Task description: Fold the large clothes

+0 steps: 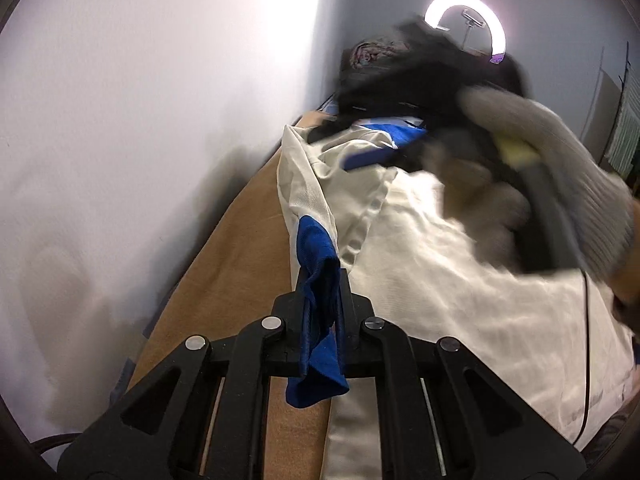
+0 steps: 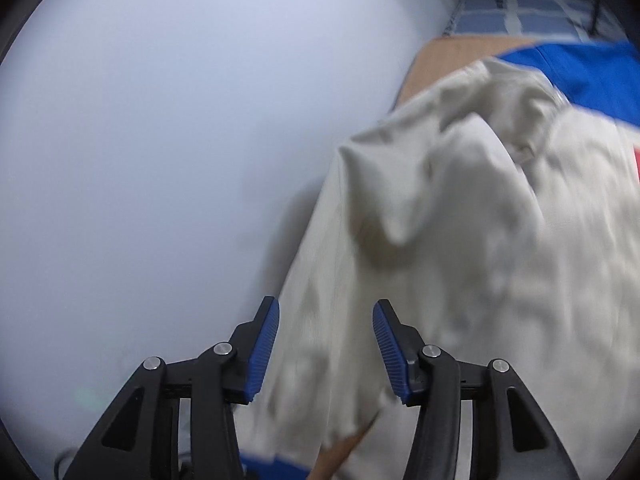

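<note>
White walls stand close behind a long bed (image 1: 224, 264) with a tan cover, and a bright ring light (image 1: 466, 20) glows at the far end.

On the bed lies a big cream garment (image 1: 460, 280) with blue trim. It is soft and wrinkly, with raised seams. Its long side runs along the bed, away from the left gripper (image 1: 322, 300).

The left gripper is squeezed tight on a blue cuff (image 1: 318, 320). The cuff is bunched up between the 2 black fingers and a bit of it hangs down below them. It sits at the near end of the garment, by the wall-side edge of the bed.

The right gripper (image 2: 325, 344) has its 2 blue ribbed pads (image 2: 262, 354) far apart. It holds nothing. Cream cloth lies right in front of it and between the pads, but I cannot tell if it touches. In the left view a hand in a grey knit glove (image 1: 560, 184) holds this tool over the far part of the garment, and it is blurry.

I think the next move is for the right gripper to pinch the cream cloth ahead of it. Then both could lift and fold the garment along its long side.

A dark heap of clothes (image 1: 416, 76) sits at the far end of the bed.
</note>
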`<state>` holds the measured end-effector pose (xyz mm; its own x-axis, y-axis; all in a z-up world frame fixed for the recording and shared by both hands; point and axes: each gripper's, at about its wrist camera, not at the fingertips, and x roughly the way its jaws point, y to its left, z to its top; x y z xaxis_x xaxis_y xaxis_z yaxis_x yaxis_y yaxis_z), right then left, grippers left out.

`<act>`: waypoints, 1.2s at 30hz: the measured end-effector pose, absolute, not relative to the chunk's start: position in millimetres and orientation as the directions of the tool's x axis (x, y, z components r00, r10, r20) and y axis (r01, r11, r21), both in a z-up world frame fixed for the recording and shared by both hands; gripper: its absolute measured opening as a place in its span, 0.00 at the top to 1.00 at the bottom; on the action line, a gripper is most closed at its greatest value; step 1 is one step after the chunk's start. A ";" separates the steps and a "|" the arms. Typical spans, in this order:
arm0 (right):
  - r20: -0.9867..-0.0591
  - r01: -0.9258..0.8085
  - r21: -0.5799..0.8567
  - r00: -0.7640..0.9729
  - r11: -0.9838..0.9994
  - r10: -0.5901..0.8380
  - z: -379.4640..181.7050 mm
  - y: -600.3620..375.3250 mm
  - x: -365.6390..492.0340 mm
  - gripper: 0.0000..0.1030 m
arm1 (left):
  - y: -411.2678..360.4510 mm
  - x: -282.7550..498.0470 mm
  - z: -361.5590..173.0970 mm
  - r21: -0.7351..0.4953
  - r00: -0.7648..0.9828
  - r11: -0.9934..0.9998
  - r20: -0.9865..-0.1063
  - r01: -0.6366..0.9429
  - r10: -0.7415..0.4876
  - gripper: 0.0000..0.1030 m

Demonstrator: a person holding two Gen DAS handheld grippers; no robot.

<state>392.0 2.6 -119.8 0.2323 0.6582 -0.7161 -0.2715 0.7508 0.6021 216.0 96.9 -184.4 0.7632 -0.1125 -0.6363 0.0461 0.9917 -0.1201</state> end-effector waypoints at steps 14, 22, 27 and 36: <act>-0.786 -0.285 0.498 0.250 0.819 0.565 -119.0 48.7 411.4 0.99 | 79.3 194.0 -168.2 -0.023 0.772 0.989 -0.622 0.143 -0.126 0.93; -0.651 -0.285 0.609 0.354 0.740 0.672 -69.1 -16.6 372.2 1.00 | 62.6 158.3 -139.4 0.036 0.798 0.972 -0.579 0.232 -0.169 0.93; -0.612 -0.231 0.646 0.413 0.728 0.674 -72.8 -75.0 327.4 1.00 | 39.4 132.1 -137.6 0.054 0.760 0.939 -0.604 0.340 -0.240 0.93; -0.653 -0.076 0.664 0.427 0.744 0.626 -136.2 -146.8 271.3 1.00 | 7.5 94.1 -150.9 0.009 0.649 0.883 -0.681 0.469 -0.338 0.90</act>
